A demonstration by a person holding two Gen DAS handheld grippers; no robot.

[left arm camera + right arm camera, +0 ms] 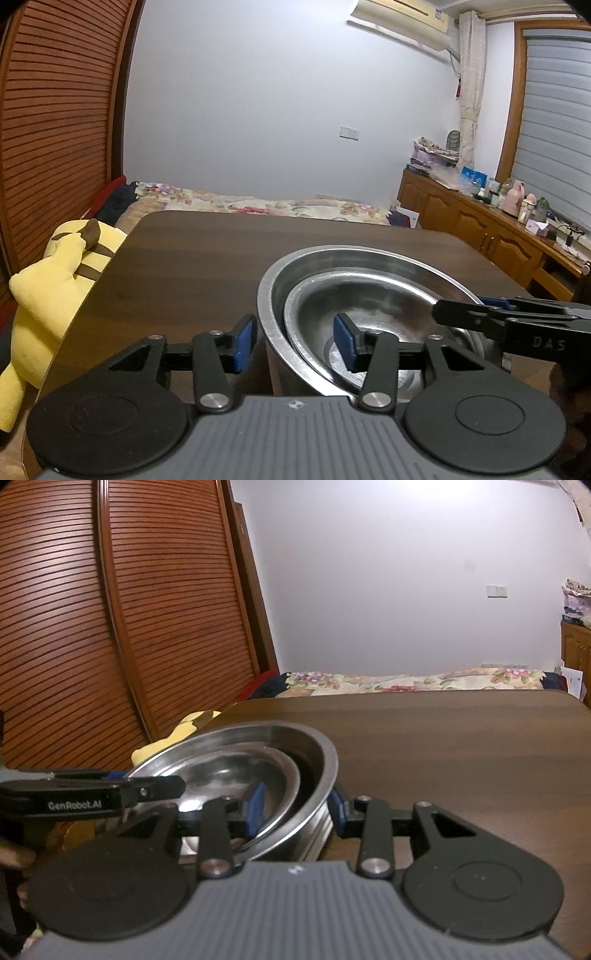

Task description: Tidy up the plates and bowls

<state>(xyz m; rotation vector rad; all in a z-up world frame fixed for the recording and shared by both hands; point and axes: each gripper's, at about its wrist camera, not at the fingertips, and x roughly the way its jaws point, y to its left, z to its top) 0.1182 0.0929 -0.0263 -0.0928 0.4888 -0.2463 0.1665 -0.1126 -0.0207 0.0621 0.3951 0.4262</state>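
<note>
On the black arm of my left tongs (147, 794), seen from my right wrist reaching in from the left, I read "GenRobot.AI" in white. On my right tongs (461, 312), seen from my left wrist, faint letters read "DAS".

- The outer bowl (266, 295) and the inner bowl (369, 306) are seen as brushed, shiny metal.
- The table (192, 258) is finished in dark, smooth wood grain with a low sheen.
- The left gripper (293, 341) is made of matt black plastic, with blue pads (245, 341).
- The plush toy (55, 295) is covered in soft yellow cloth.
</note>
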